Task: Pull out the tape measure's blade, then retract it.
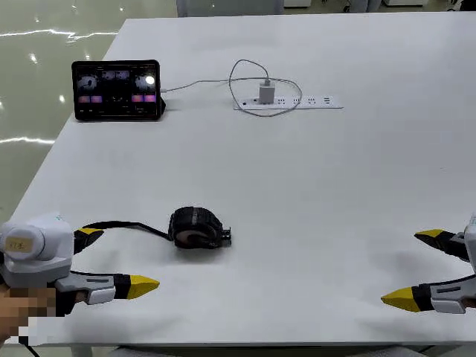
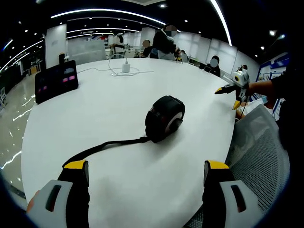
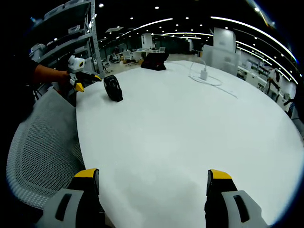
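Observation:
A black tape measure (image 1: 196,227) lies on the white table (image 1: 297,171), its black wrist strap (image 1: 123,225) trailing left toward my left gripper (image 1: 123,260). That gripper stands open near the front left edge, a short way from the case, nothing between its yellow-tipped fingers. In the left gripper view the tape measure (image 2: 164,118) sits ahead of the open left gripper (image 2: 146,172), the strap (image 2: 102,147) running toward the left finger. My right gripper (image 1: 422,268) is open at the front right, far from the tape measure (image 3: 113,88). No blade is drawn out.
A tablet (image 1: 117,90) stands at the back left, wired to a charger (image 1: 266,94) in a white power strip (image 1: 294,102). A mesh chair (image 3: 42,142) sits by the table's front edge. People stand in the background of the left gripper view.

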### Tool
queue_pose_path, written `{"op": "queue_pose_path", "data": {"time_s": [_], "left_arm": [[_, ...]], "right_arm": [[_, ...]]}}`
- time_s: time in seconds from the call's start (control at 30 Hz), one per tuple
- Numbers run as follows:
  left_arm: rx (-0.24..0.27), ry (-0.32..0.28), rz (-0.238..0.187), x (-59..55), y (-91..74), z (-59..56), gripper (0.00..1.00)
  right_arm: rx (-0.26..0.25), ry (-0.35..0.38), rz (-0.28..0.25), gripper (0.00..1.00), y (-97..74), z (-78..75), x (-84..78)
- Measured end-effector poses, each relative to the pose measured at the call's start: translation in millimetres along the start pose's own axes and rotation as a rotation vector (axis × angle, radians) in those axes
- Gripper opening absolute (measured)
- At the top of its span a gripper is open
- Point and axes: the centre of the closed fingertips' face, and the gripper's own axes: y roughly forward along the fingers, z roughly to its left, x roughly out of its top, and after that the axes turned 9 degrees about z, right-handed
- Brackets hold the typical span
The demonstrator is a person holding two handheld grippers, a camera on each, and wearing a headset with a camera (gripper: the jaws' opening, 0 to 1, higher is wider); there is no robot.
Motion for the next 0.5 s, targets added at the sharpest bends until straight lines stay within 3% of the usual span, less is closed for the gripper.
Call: {"op": "queue_pose_path", "data": {"time_s": [0.17,0.5], "left_arm": [[0.000,0.004,0.003,1.4,-3.7,2.1,0.99],[-0.001,0.000,0.001,3.1,-7.4,6.8,0.99]], "right_arm": [[-0.002,0.005,-0.018,0.99,-0.5,-1.8,4.3],[0.001,-0.023,0.001,0.99,-0.4,-2.7,1.6]]}}
